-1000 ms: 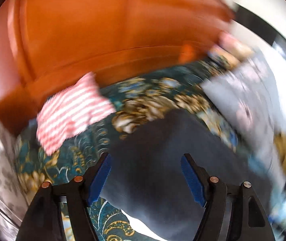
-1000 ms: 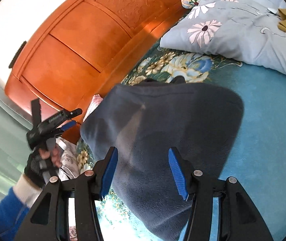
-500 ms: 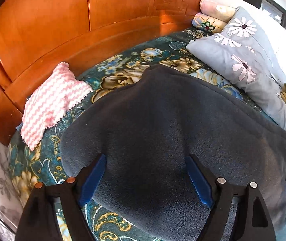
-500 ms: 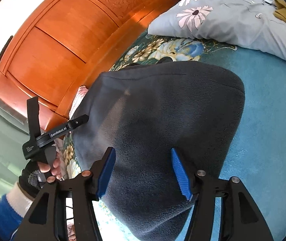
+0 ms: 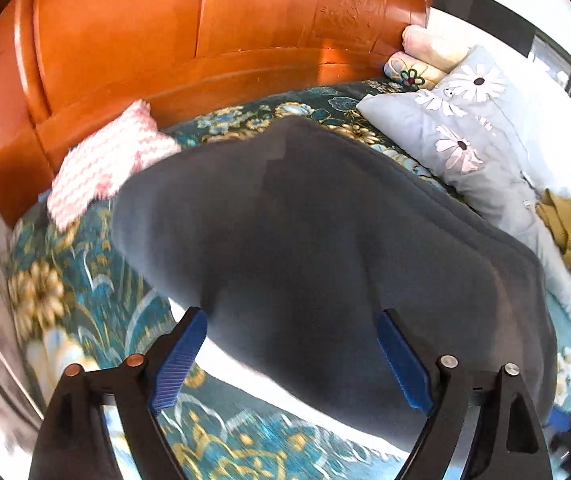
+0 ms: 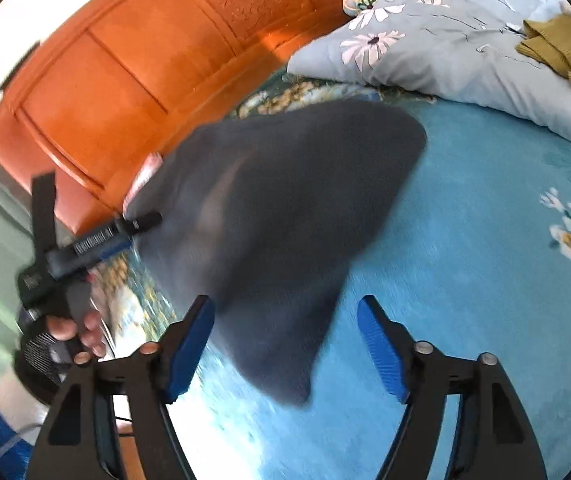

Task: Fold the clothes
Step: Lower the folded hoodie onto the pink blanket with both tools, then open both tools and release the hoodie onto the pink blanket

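Observation:
A dark grey fleece garment [image 5: 325,260] lies spread flat on the bed and fills the middle of both views. My left gripper [image 5: 293,360] hovers over its near left edge, jaws opening wide, with fleece below the gap and neither pad pressing it. My right gripper [image 6: 285,348] is over the garment's [image 6: 285,208] near pointed corner, its jaws also opening, and the pads stand apart from the cloth. In the right wrist view the left gripper [image 6: 85,244] reaches in at the garment's left edge, held by a gloved hand [image 6: 61,332].
An orange wooden headboard [image 5: 205,40] stands behind the bed. A pink-and-white zigzag cloth [image 5: 105,164] lies at the far left, partly under the fleece. A grey daisy pillow [image 6: 445,40] with a mustard garment [image 6: 565,52] on it lies at the right. The teal floral bedspread [image 6: 485,240] extends to the right.
Both grippers have come lower and closer to the grey garment, and both pairs of jaws have widened. The right view has shifted over the garment's near corner. The garment has stayed put.

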Action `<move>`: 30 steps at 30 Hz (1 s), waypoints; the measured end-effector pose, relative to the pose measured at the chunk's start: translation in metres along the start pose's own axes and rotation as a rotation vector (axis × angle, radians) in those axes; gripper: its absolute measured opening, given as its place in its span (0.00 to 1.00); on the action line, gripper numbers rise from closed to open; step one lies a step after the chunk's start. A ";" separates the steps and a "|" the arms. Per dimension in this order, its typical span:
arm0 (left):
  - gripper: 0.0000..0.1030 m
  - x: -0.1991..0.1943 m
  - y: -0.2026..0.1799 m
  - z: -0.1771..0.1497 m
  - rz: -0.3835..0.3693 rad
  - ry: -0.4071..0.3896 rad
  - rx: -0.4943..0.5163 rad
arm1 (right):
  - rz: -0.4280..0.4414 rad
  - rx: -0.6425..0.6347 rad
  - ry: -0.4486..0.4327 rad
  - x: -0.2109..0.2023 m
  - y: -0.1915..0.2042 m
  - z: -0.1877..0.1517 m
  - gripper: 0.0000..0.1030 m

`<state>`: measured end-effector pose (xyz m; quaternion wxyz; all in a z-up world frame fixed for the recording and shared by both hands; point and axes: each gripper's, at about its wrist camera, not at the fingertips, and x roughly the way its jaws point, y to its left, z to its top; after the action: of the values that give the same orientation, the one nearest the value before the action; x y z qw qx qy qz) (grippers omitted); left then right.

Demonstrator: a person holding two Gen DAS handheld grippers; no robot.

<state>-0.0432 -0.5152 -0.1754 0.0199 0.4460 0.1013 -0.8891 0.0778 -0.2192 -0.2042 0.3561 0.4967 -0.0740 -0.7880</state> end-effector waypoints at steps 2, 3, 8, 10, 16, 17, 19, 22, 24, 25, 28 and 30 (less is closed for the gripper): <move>0.92 -0.004 -0.005 -0.015 0.005 0.002 -0.012 | -0.010 -0.015 0.043 0.003 -0.001 -0.014 0.73; 0.95 -0.006 -0.007 -0.020 0.009 -0.002 -0.015 | -0.022 -0.021 0.058 0.005 -0.001 -0.021 0.73; 1.00 -0.017 -0.011 -0.043 0.024 -0.015 -0.076 | -0.066 -0.023 0.086 0.009 -0.007 -0.038 0.73; 1.00 -0.020 -0.010 -0.049 0.025 -0.009 -0.105 | -0.076 -0.019 0.086 0.010 -0.008 -0.039 0.73; 1.00 -0.027 -0.017 -0.065 0.068 0.023 -0.129 | -0.075 -0.042 0.096 0.014 0.000 -0.042 0.79; 1.00 -0.028 -0.020 -0.068 0.082 0.034 -0.119 | -0.073 -0.043 0.096 0.014 0.001 -0.043 0.80; 1.00 -0.031 -0.026 -0.075 0.093 0.043 -0.097 | -0.072 -0.037 0.101 0.015 0.000 -0.045 0.80; 1.00 -0.038 -0.034 -0.085 0.099 0.052 -0.083 | -0.080 -0.023 0.118 0.015 -0.002 -0.047 0.80; 1.00 -0.041 -0.038 -0.089 0.092 0.060 -0.087 | -0.083 -0.023 0.123 0.015 -0.002 -0.048 0.81; 1.00 -0.042 -0.039 -0.090 0.093 0.062 -0.086 | -0.085 -0.026 0.129 0.014 -0.003 -0.048 0.82; 1.00 -0.043 -0.044 -0.094 0.107 0.069 -0.086 | -0.096 -0.034 0.135 0.013 -0.007 -0.050 0.86; 1.00 -0.042 -0.046 -0.096 0.101 0.081 -0.087 | -0.103 -0.039 0.130 0.011 -0.008 -0.050 0.90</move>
<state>0.0526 -0.4532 -0.1902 0.0798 0.4850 0.1179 -0.8628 0.1131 -0.2080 -0.2409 0.3288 0.5428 -0.0097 -0.7728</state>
